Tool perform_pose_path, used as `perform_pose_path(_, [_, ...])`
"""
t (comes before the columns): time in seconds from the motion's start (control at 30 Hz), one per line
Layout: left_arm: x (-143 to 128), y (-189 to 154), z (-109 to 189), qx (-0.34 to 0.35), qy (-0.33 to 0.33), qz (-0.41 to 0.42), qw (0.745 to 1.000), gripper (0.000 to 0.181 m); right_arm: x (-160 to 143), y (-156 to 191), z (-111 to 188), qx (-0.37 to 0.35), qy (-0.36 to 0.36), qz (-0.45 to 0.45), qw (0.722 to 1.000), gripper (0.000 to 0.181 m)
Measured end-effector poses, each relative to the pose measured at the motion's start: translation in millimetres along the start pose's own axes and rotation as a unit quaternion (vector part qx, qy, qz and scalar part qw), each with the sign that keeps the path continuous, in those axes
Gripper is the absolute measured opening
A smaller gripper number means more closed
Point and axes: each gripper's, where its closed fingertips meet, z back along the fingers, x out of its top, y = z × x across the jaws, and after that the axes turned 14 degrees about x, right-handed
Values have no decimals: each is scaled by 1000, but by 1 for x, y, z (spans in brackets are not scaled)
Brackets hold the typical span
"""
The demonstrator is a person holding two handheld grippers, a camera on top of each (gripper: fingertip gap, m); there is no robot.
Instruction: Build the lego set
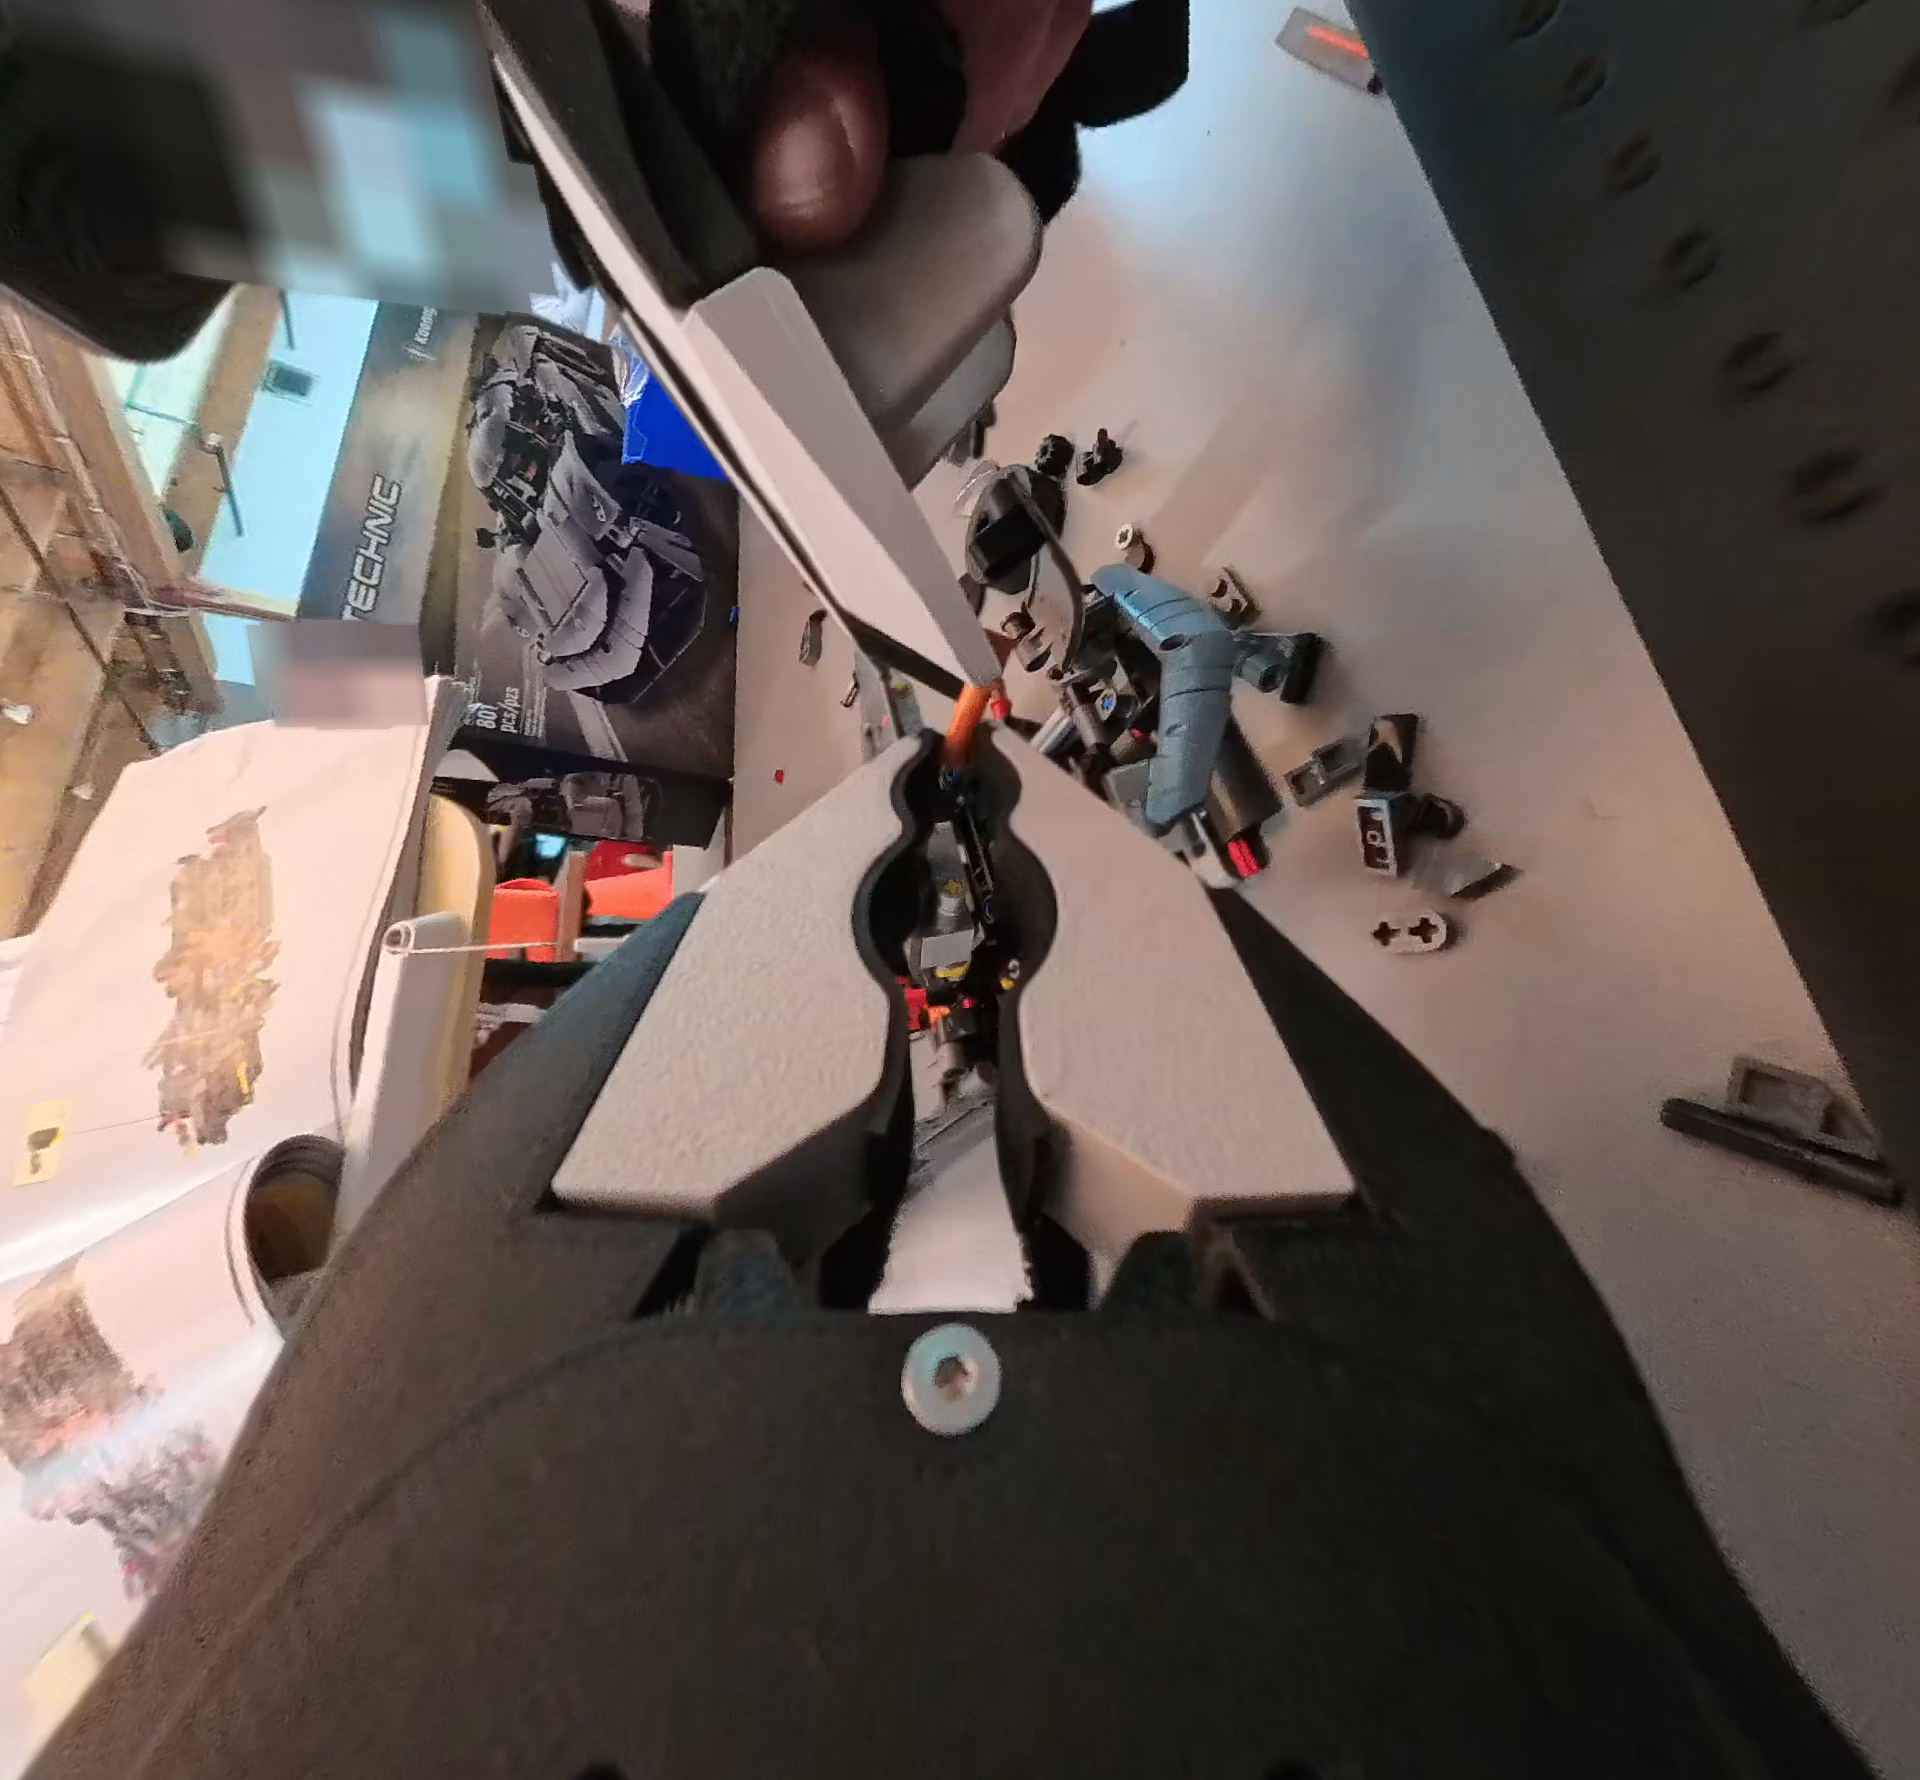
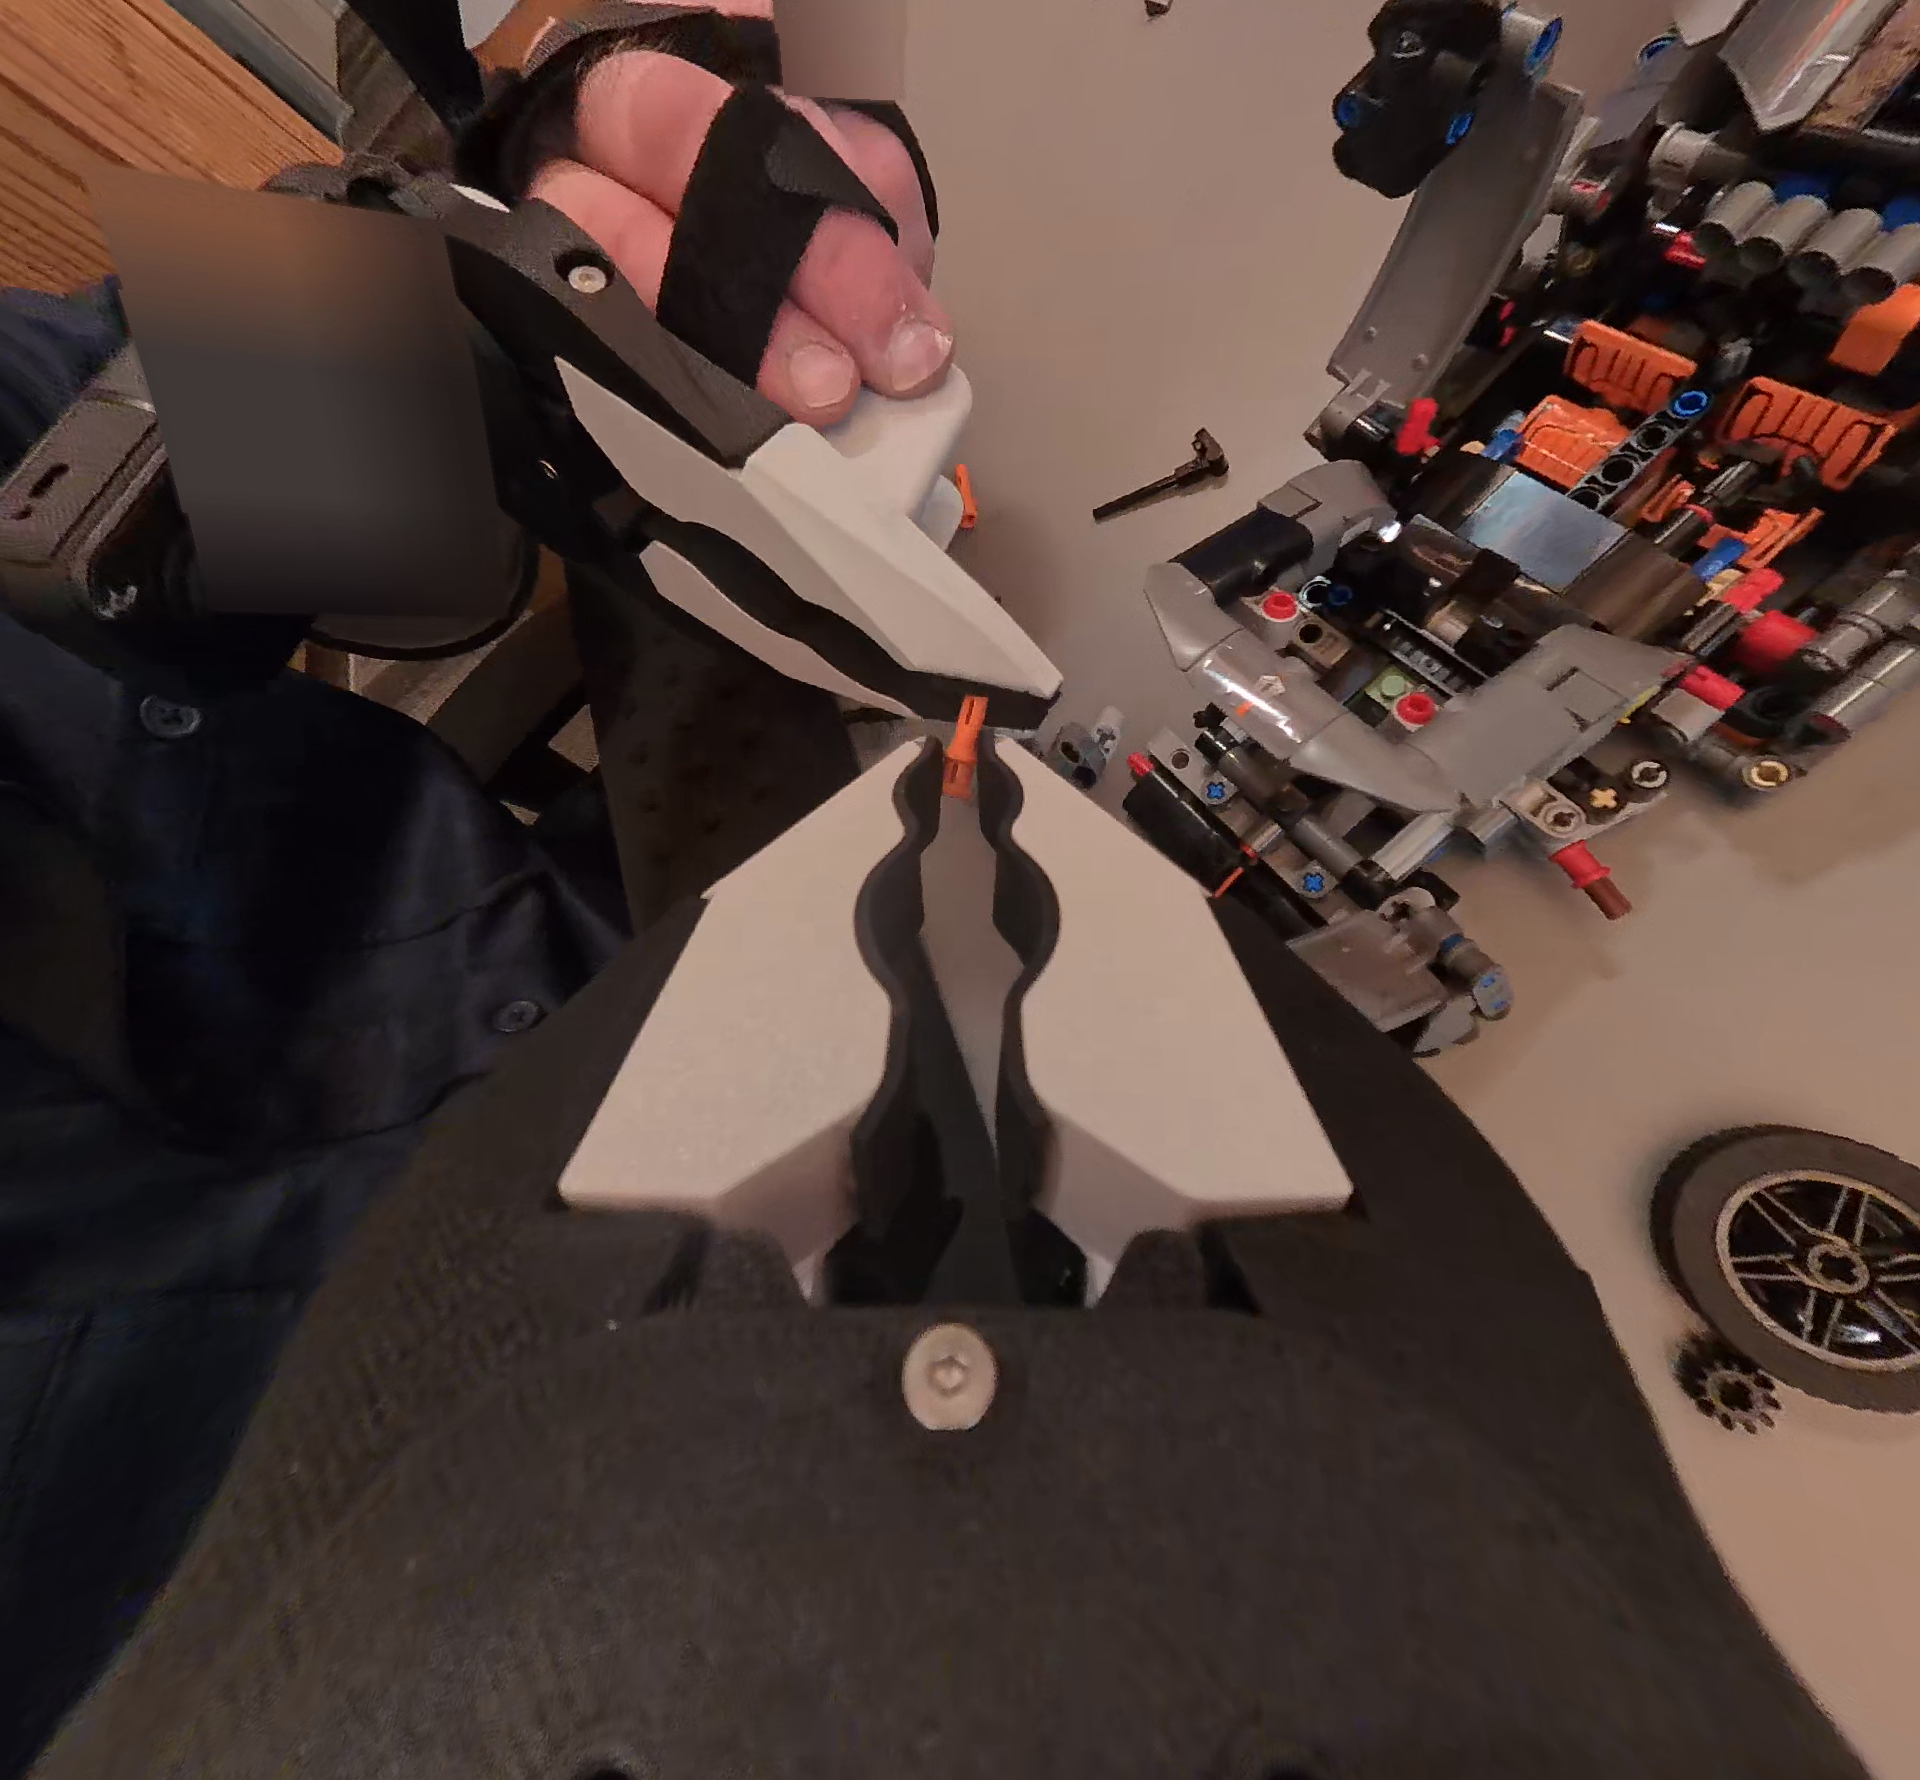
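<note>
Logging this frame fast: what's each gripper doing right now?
Left gripper: shut on the small orange peg.
Right gripper: shut on the same orange peg.

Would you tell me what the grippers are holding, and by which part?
Both grip one small orange pin: right gripper on one end, left gripper on the other.

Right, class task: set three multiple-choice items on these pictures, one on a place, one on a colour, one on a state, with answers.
1. Where does the loose wheel lie? A on the table beside a small black gear; B on the floor; C in a gripper.
2. What colour is the pinched pin? A blue; B orange; C green.
3. How is the right gripper? A wide open; B shut on the pin; C lying flat on the table.
Answers: 1 A, it lies flat by the gear; 2 B, plainly orange; 3 B, its tips pinch the pin's lower end.
</note>
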Motion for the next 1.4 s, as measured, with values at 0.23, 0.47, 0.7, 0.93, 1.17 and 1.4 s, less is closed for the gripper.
perform_pose_path(0.23, [4, -4, 0, -1, 7, -13, 1000, 0, -7, 3, 3, -21, 5, 5, 1000, 8])
perform_pose_path(0.47, [6, -4, -1, 1, 10, -10, 1000, 0, -12, 0, 5, -61, 22, 30, 997, 4])
perform_pose_path(0.7, [-1, -3, -7, 9, 26, 0, 1000, 4, -10, -4, 11, -71, 6, 20, 997, 4])
perform_pose_path(0.93, [-24, -1, -3, -38, 53, 52, 997, 9, -18, -41, 42, -151, 10, -29, 988, 4])
perform_pose_path(1.17, [-54, -12, 0, -88, 77, 95, 988, 14, -24, -72, 48, -186, 34, -51, 981, 4])
perform_pose_path(1.4, [-75, -32, -7, -133, 125, 127, 975, 21, -26, -81, 33, -167, 49, -67, 983, 4])
